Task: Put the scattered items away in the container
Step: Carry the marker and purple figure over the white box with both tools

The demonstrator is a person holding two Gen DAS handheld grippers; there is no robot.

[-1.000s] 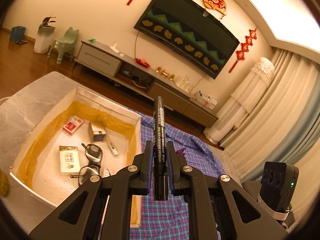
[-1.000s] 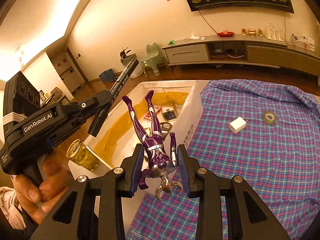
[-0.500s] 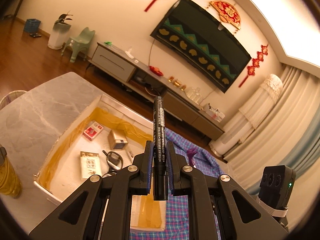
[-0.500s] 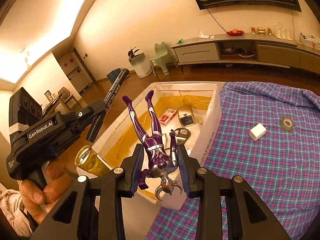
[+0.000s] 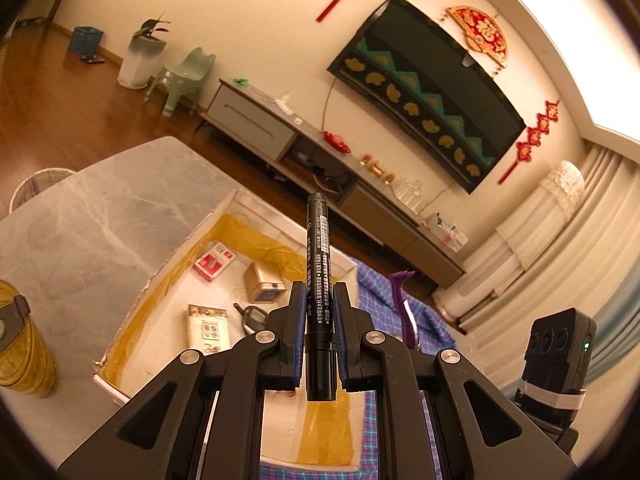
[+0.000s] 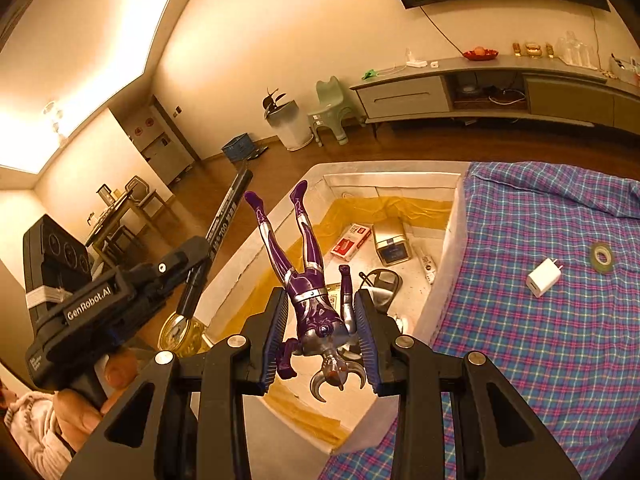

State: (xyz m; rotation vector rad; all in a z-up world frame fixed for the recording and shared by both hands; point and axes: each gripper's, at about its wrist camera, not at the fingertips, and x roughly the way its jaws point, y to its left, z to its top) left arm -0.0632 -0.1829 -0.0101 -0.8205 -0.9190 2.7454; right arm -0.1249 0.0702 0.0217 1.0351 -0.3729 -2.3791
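Note:
My left gripper (image 5: 319, 308) is shut on a black marker (image 5: 317, 256) that points forward above the near end of the white foam box (image 5: 188, 240). My right gripper (image 6: 322, 320) is shut on a purple and silver action figure (image 6: 304, 276), held head down above the same box (image 6: 448, 248). The box holds a red card pack (image 6: 352, 236), a small brown box (image 6: 390, 240), a black clip and a booklet. The left gripper with the marker shows in the right wrist view (image 6: 192, 272), left of the box.
A white charger cube (image 6: 542, 278) and a tape roll (image 6: 602, 256) lie on the blue checked cloth (image 6: 540, 340) right of the box. A yellow bottle (image 5: 24, 344) stands on the grey marble table (image 5: 80, 220) left of the box.
Both grippers have drawn back and risen, so the box looks farther ahead. The yellow bottle has come into the left wrist view. Both grips are unchanged.

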